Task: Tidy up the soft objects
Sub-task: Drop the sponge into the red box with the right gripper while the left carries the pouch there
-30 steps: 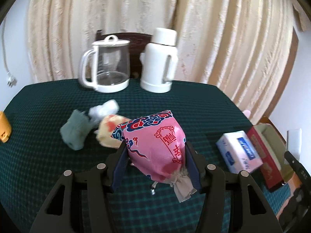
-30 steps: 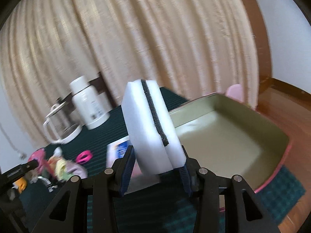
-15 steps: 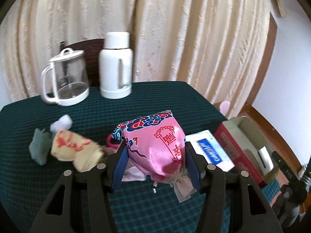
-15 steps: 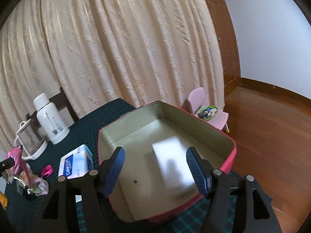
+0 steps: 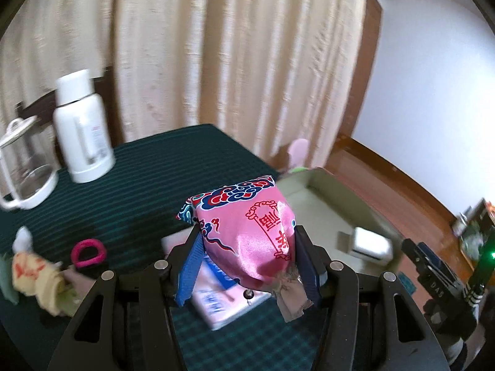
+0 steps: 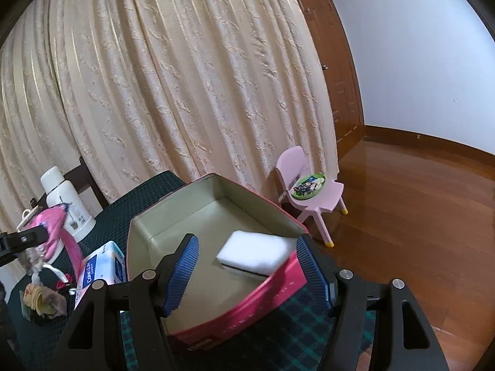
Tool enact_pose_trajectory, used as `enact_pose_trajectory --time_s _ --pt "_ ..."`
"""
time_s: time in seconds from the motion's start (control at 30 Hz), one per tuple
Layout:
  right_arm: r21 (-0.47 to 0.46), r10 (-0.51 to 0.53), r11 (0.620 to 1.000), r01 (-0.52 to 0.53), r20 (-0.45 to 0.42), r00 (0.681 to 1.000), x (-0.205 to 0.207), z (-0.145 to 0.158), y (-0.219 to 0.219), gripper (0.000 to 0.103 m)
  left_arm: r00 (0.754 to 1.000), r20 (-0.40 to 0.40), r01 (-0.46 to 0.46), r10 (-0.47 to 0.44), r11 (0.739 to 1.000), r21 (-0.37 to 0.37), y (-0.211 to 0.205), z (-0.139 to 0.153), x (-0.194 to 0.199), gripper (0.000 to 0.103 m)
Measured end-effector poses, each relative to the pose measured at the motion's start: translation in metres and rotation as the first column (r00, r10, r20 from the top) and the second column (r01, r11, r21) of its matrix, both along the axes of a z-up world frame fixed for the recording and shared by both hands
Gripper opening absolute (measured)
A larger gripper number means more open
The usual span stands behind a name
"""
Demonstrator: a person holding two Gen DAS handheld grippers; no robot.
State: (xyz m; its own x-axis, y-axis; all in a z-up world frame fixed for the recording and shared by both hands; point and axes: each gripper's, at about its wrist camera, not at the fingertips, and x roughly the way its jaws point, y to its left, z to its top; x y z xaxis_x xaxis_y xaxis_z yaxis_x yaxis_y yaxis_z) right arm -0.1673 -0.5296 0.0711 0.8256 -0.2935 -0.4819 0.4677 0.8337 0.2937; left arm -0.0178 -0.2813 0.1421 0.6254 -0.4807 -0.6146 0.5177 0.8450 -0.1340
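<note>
A pink satin pouch with blue cloud print sits between the pads of my left gripper, which is shut on it above a tissue pack. To its right stands the red box with an olive lining. A white sponge with a dark middle layer lies flat on the box floor. My right gripper hovers over the box's near wall, open, nothing between its pads. The right wrist view shows the pouch far left.
On the dark green checked tablecloth lie a yellow cloth bundle and a pink ring at the left. A white thermos and a glass kettle stand at the back. A small pink chair stands on the wooden floor beyond the box.
The right gripper opened and let go of the sponge, which now lies in the box. The left gripper carried the pouch to the right, from the cloth pile to beside the box.
</note>
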Motion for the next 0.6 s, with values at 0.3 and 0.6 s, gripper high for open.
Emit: enact_pose_trajectory --time_s 0.3,0.6 --pt "0.012 -0.011 1.0 0.011 0.009 1.0 -0.008 -0.003 -0.009 0.069 0.99 -0.039 0.138 -0.138 0.99 0.01 -0.065 -0.008 0.0 0.057" --pt "0.022 -0.006 1.0 0.006 0.012 1.0 -0.007 -0.005 -0.011 0.069 0.976 -0.036 0.216 -0.216 0.976 -0.012 -0.111 -0.005 0.004 0.061"
